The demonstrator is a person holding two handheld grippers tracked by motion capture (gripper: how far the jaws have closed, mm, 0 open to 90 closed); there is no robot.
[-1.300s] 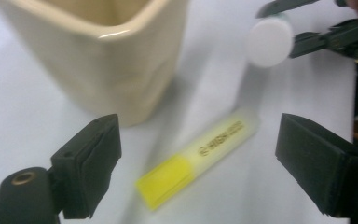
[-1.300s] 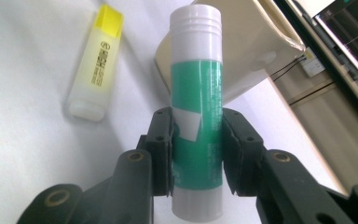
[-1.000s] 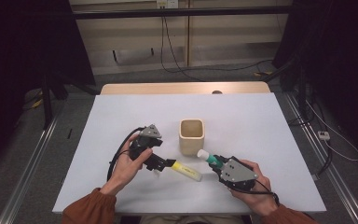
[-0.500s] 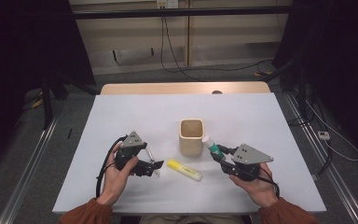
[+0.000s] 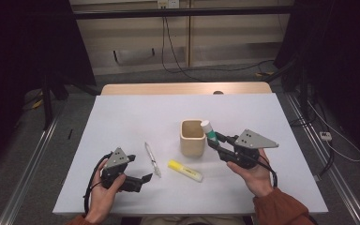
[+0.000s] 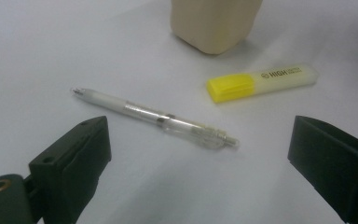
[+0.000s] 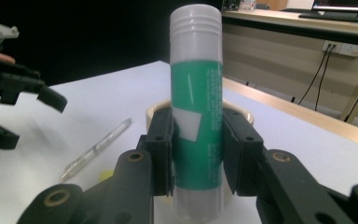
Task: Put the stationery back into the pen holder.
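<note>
A green and white glue stick (image 7: 196, 93) stands upright between the jaws of my right gripper (image 7: 196, 149), which is shut on it. In the high view the glue stick (image 5: 210, 132) hangs at the right rim of a beige cup (image 5: 192, 137), with the right gripper (image 5: 214, 142) just right of the cup. My left gripper (image 5: 137, 168) rests low at the front left, open and holding nothing. A clear pen (image 6: 154, 119) lies on the table just ahead of its spread jaws.
A yellow highlighter (image 5: 185, 170) lies in front of the cup, right of the clear pen (image 5: 152, 159). The white table (image 5: 136, 117) ends in a wooden strip at the back. Cables run over the floor behind it.
The right gripper has carried the glue stick up and away from me to the cup's rim. The left gripper has drawn back to the left, and the pen now lies bare on the table.
</note>
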